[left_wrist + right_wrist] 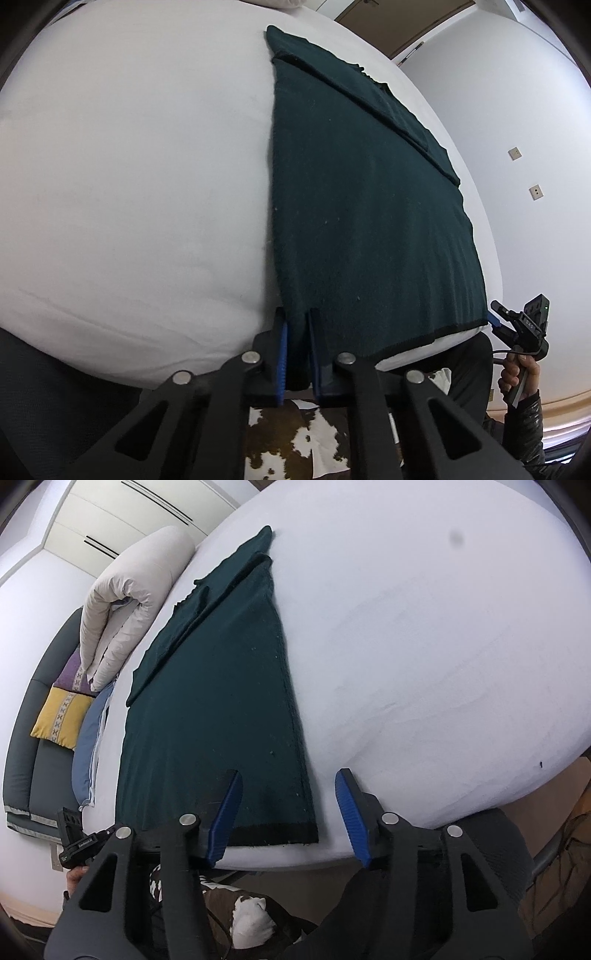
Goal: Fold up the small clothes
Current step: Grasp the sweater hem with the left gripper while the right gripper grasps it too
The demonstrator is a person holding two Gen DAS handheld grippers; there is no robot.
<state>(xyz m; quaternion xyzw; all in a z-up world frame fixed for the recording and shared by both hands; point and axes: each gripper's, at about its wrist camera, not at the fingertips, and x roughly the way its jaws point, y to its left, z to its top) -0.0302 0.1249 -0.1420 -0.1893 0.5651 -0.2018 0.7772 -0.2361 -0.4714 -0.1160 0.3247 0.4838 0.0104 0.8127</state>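
A dark green knit garment (369,221) lies flat on the white bed (129,184), folded lengthwise, with a sleeve folded over its far part. My left gripper (297,325) is shut on the garment's near left hem corner. In the right wrist view the garment (221,701) runs away from me and my right gripper (288,786) is open, its blue fingers (227,812) straddling the near right hem corner at the bed (443,646) edge. The right gripper also shows in the left wrist view (498,317) at the far hem corner.
A rolled white duvet (129,602) lies at the bed's far end. A grey sofa (22,746) with a yellow cushion (61,716) and a purple one stands at the left. A cowhide rug (295,443) covers the floor below. A wall with sockets (535,192) is at the right.
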